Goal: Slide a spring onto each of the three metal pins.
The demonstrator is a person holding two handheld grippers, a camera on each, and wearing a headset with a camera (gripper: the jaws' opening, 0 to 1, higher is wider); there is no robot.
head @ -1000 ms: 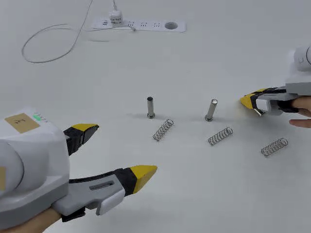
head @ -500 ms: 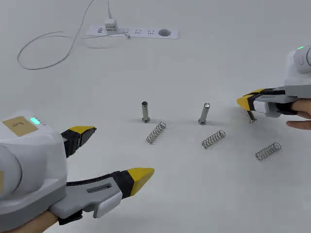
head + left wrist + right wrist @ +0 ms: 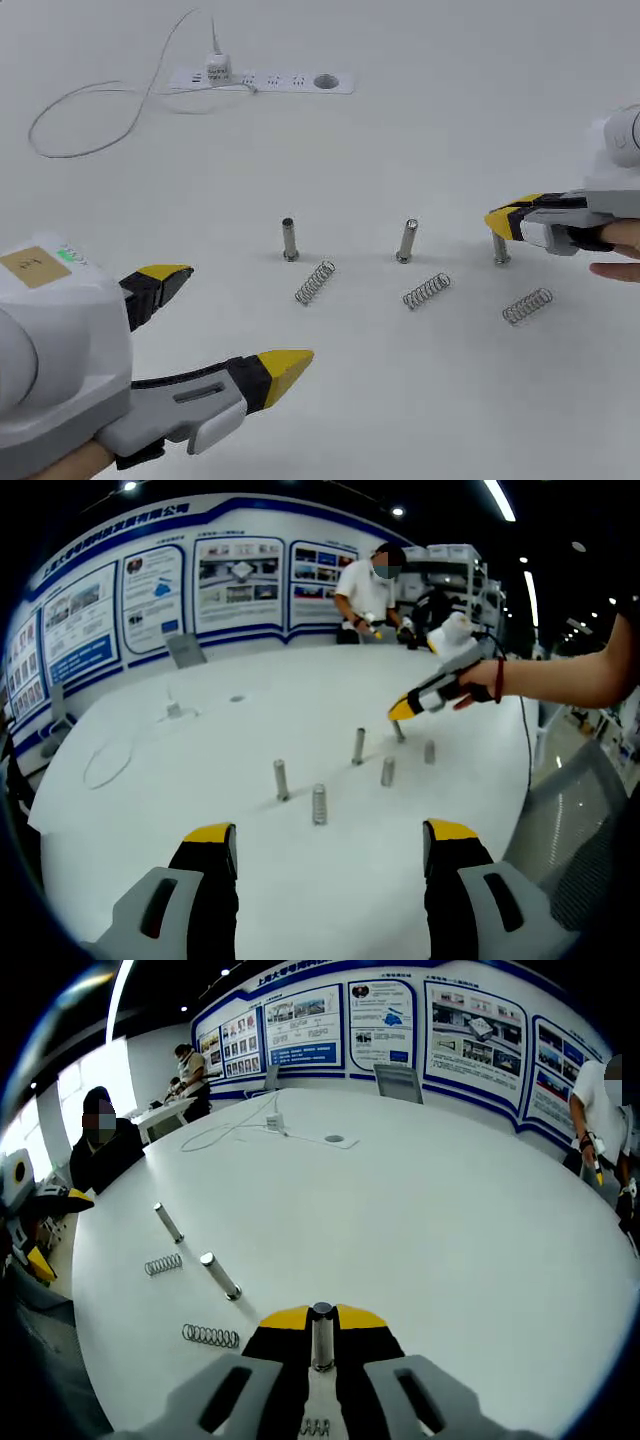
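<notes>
Right hand-held gripper clamps third pin upright on tabletop; nearest spring lies flat just beside it; left hand-held gripper, jaws spread, sits farther off.

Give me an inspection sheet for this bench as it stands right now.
Surface: white table, clean.
Job's things: three pins upright, left pin, middle pin, right pin; three springs lying flat, none on a pin.
Clutter: nothing seen.
Claws: left claw open, holding nothing; right claw shut on the right pin.
Cables: white cable looped, running to a power strip.
Surroundings: wall posters, people behind.
</notes>
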